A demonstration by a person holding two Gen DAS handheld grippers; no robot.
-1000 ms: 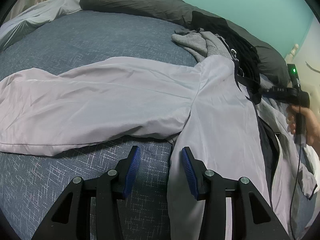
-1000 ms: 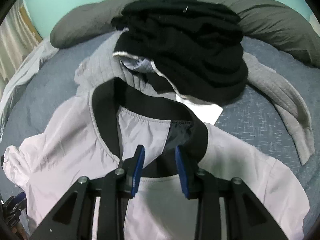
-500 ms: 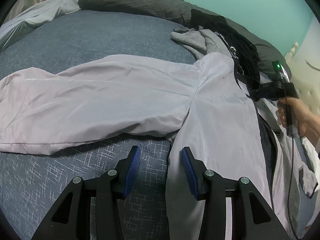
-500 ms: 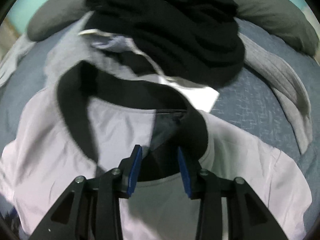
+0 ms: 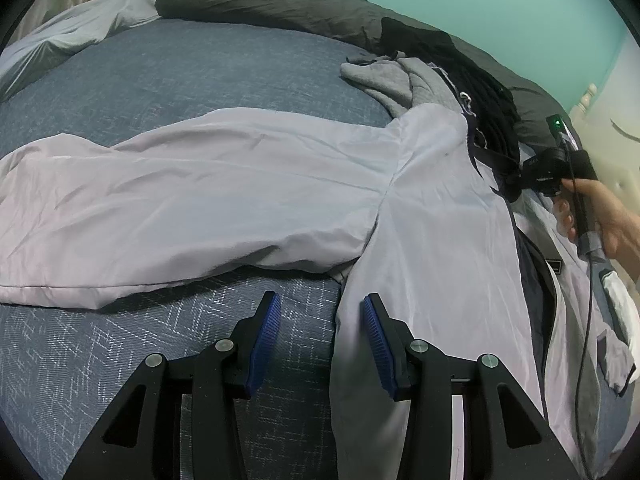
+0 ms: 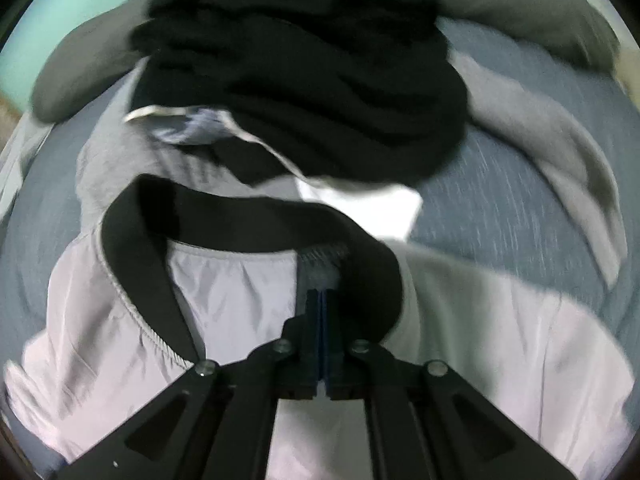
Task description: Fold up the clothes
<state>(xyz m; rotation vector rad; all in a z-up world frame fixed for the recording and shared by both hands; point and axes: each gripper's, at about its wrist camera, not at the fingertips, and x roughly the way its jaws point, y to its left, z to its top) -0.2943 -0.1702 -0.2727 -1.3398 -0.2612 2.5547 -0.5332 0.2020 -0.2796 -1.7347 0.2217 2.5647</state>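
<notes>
While our right gripper [image 6: 322, 300] is closing on the jacket [image 5: 436, 248] at its black collar [image 6: 360, 248], our left gripper [image 5: 318, 328] hovers spread over the jacket's side edge on the bed [image 5: 192, 80]; black clothes [image 6: 312, 80] piled beyond.

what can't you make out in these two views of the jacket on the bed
- Right wrist view: motion blur hides whether the closing right gripper pinches the jacket collar.
- Left wrist view: the jacket's hem is cut off behind the left gripper.
- Black clothes: blurred, heaped; separate garments unclear.
</notes>
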